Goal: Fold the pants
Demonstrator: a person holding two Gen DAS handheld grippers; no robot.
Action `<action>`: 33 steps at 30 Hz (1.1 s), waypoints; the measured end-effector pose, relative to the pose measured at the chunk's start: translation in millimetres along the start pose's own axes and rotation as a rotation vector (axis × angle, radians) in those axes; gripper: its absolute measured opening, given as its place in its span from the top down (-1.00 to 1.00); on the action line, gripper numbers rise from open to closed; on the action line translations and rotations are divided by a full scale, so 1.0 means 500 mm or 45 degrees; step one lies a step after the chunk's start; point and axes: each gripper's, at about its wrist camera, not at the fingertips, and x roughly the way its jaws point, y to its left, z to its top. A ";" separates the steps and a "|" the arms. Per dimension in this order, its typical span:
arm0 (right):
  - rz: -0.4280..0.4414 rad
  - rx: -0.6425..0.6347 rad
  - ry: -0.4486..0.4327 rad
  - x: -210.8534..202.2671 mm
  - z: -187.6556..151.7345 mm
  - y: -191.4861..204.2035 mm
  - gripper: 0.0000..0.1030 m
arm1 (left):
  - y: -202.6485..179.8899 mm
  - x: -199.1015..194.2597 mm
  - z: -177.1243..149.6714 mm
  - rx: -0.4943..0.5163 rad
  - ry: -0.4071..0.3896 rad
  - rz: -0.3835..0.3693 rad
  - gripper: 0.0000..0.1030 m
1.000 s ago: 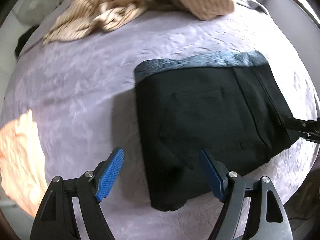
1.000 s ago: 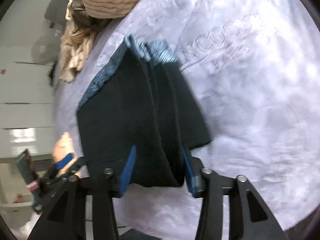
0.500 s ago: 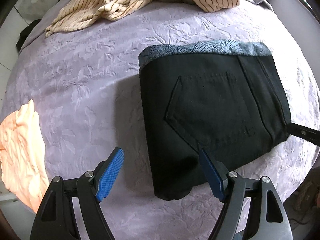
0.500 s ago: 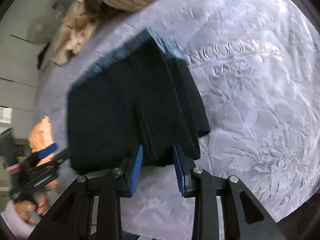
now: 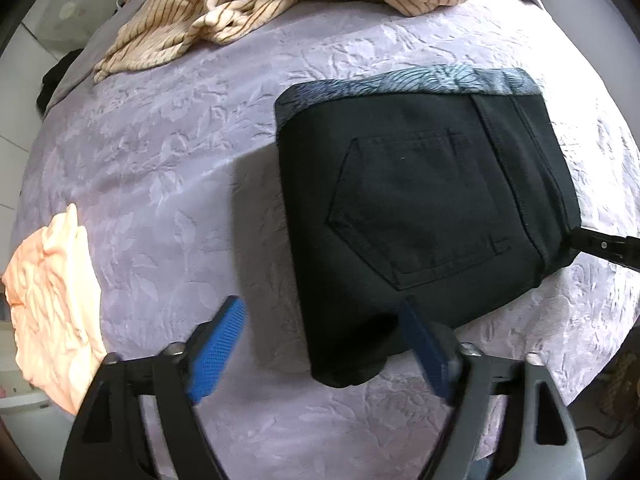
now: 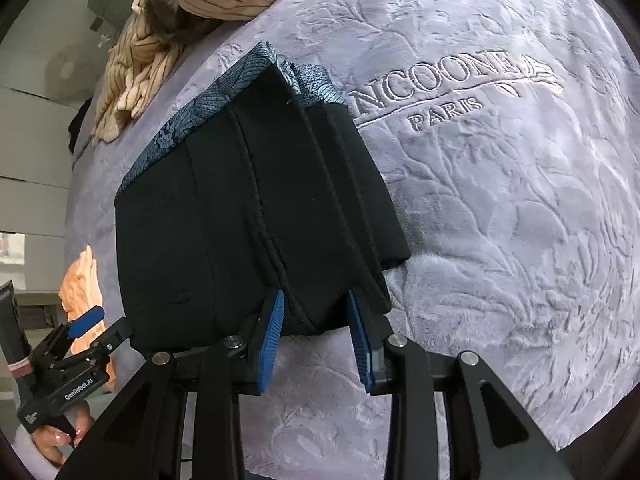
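A: On the lilac bedspread (image 5: 168, 168), centre-right: black pants (image 5: 420, 216), folded to a thick rectangle, back pocket up, patterned waistband at the far edge.

B: Other cloth?

A: Striped garments (image 5: 224, 12) far side; peach garment (image 5: 52, 300) at left edge.

B: Grippers?

A: Right gripper (image 6: 316, 336) clamps the near fold. Left gripper (image 5: 320, 344) jaws apart, holding nothing.
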 end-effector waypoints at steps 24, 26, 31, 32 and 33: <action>-0.002 -0.043 -0.022 -0.037 0.002 -0.011 -0.63 | -0.025 0.016 -0.003 0.008 0.042 -0.029 -0.95; -0.004 -0.049 -0.020 -0.033 0.003 -0.009 -0.63 | -0.025 0.018 -0.003 0.007 0.050 -0.030 -0.95; 0.000 -0.052 -0.014 -0.027 0.005 -0.007 -0.63 | -0.019 0.029 0.000 -0.010 0.075 -0.043 -0.95; -0.001 -0.050 -0.014 -0.027 0.005 -0.008 -0.63 | -0.017 0.030 0.001 -0.015 0.078 -0.047 -0.95; 0.000 -0.047 -0.015 -0.027 0.006 -0.009 -0.63 | -0.018 0.031 0.002 -0.018 0.078 -0.047 -0.95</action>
